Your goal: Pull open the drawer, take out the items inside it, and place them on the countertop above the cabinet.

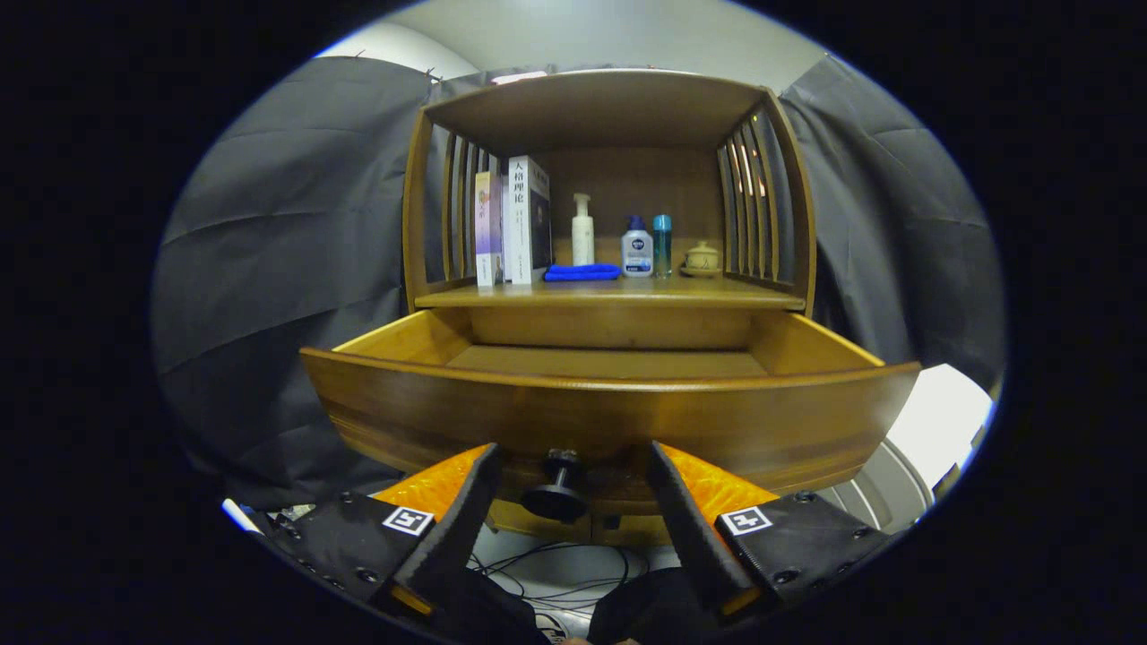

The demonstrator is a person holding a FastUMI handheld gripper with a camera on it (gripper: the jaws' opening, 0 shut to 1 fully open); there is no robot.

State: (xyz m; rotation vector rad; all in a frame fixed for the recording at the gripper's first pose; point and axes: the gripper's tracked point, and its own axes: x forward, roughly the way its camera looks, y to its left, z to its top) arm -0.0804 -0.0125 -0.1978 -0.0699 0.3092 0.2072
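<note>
Just ahead of the claw (572,466), whose fingers stand apart on either side of the drawer knob (557,491) without pressing it, the drawer (609,417) is pulled well out of the cabinet, presumably so its inside can be reached. The visible part of its floor appears bare; the near part is hidden behind the front panel. On the worktop (618,292) above stand books (513,222), a blue cloth (582,272), three bottles (636,249) and a small pot (702,260).

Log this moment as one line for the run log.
drawer: pulled open | knob: between open jaws, untouched | gripper: open | drawer floor: visible part bare | countertop: books, bottles, cloth
</note>
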